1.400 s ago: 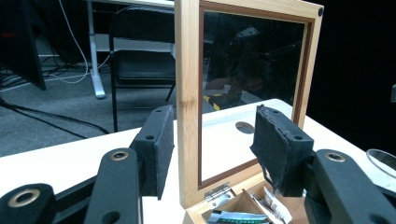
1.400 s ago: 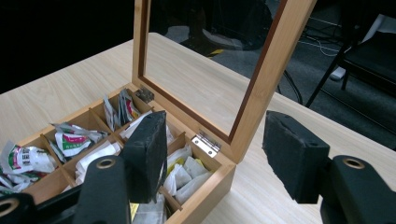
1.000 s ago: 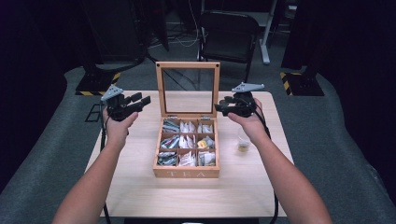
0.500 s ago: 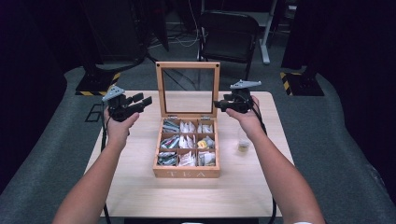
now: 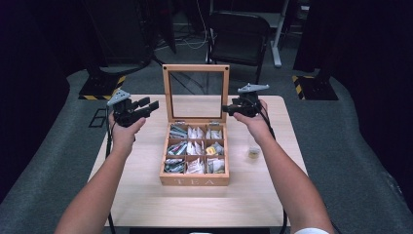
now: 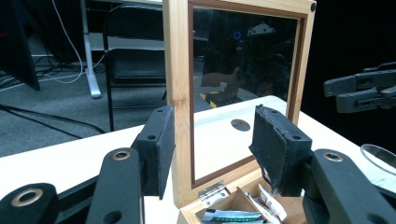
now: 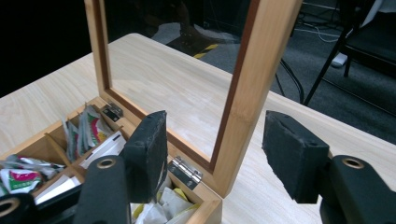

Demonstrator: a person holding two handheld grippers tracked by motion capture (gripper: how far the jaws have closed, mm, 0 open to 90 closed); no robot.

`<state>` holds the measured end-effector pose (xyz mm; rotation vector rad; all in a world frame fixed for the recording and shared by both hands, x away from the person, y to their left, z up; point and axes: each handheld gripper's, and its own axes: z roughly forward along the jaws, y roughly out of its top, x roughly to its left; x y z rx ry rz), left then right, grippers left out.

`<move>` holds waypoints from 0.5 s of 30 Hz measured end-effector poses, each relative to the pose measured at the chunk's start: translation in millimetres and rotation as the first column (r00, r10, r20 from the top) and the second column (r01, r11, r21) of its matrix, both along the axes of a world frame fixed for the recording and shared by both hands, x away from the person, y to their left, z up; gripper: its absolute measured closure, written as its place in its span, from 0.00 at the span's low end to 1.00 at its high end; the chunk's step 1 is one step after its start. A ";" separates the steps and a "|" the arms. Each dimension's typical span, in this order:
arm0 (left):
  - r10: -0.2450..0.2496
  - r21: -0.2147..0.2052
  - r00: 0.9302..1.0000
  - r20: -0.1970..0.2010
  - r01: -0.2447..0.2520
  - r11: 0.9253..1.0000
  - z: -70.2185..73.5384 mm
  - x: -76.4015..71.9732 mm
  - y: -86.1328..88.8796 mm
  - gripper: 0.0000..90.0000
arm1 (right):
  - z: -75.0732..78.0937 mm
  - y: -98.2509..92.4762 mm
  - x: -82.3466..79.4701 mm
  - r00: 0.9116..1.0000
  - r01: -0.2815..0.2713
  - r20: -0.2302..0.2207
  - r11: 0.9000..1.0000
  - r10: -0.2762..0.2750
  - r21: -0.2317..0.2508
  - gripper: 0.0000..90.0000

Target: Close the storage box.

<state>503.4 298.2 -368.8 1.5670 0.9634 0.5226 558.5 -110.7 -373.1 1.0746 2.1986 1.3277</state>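
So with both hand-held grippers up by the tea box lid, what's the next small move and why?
Probably ease the right hand-held gripper forward so its open jaws straddle the lid frame. The lid stands upright, its side rail lies in the jaws' gap in the right gripper view, untouched. The left hand-held gripper is open too.

Count, high view unless noted.

Tea box (image 5: 195, 180): 1, wooden, centre of frame. Glass-paned lid (image 5: 196, 68): 1, standing upright at the box's far edge. Compartments: 9, in a 3 by 3 grid, each holding packets; packet number too small to tell. Hinges: 2, seen in the right gripper view, lower left and lower centre (image 7: 186, 170).

Grippers: 2, left gripper (image 5: 148, 106) at centre left, right gripper (image 5: 227, 109) right of centre. Jaws: 2 per gripper.

Small glass (image 5: 253, 147): 1, right of the box.

Table (image 5: 146, 195): 1. Chair (image 5: 238, 39): 1, top centre. Forearms: 2, from the bottom edge.
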 end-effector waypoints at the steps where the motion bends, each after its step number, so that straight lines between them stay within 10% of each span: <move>1: -0.001 0.000 1.000 -0.002 0.001 1.000 -0.2 0.0 -0.3 0.55 | -0.9 0.1 1.2 1.000 0.000 -0.005 1.000 0.000 0.000 0.44; 15: -0.007 0.002 1.000 0.002 0.007 1.000 0.4 -0.8 -0.6 0.55 | -6.1 7.3 17.2 1.000 0.009 -0.014 1.000 -0.009 -0.010 0.44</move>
